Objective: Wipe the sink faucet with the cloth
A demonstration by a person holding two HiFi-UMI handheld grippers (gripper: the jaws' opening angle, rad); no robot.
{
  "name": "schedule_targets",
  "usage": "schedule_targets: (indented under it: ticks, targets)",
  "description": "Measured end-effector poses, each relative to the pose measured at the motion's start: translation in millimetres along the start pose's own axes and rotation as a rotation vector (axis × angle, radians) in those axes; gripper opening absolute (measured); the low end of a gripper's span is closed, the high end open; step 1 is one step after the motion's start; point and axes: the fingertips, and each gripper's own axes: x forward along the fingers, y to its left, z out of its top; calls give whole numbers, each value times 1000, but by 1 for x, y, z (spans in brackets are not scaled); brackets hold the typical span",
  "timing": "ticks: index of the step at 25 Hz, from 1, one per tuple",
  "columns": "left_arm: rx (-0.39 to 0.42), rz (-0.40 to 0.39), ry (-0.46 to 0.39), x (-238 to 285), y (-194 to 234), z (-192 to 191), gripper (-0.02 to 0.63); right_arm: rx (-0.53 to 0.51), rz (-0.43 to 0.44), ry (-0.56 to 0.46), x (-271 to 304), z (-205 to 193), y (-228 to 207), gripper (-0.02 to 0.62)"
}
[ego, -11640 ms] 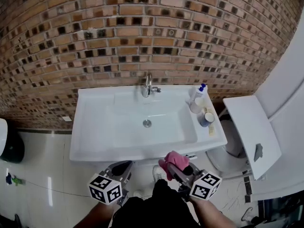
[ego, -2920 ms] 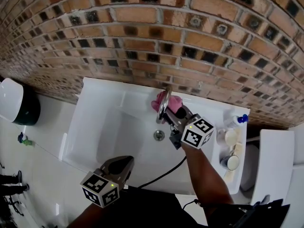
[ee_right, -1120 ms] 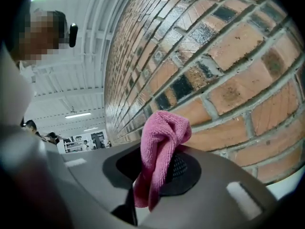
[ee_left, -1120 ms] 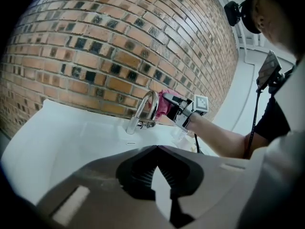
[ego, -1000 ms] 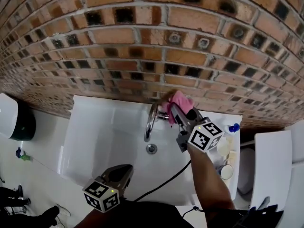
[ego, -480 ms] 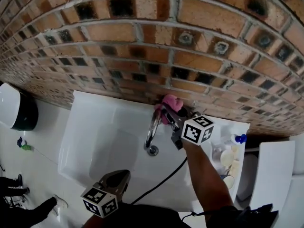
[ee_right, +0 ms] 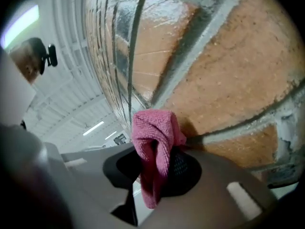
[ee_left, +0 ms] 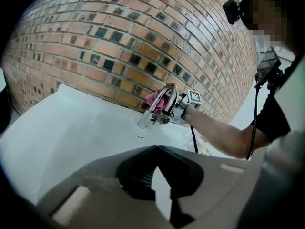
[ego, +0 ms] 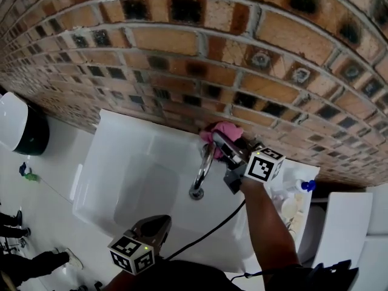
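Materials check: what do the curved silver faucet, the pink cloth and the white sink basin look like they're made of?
The curved silver faucet looks like chrome-plated metal: mirror-bright, with sharp reflections. The pink cloth is a woven textile, probably microfibre: fine knobbly weave, soft folds, matte. The white sink basin is likely glazed ceramic, though cast resin would look alike: smooth, glossy, uniformly white.
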Motion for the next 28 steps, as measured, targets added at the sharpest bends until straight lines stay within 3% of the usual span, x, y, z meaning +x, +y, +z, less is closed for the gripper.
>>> schedule_targets:
  ticks: [5,14,20,28]
  targets:
    - [4,-14,-32,-10,-1,6,6,-42,41,24,9,16,31,80]
    - [19,-47,-98,-41,3,14,6,-183,-8,135,10,22,68,78]
    - [34,-76,-133,-66,8,16,6,-281,-29,161,3,21,101,78]
    - [86,-125,-142,-94,7,13,6,-335,-74,171,-7,7,136,78]
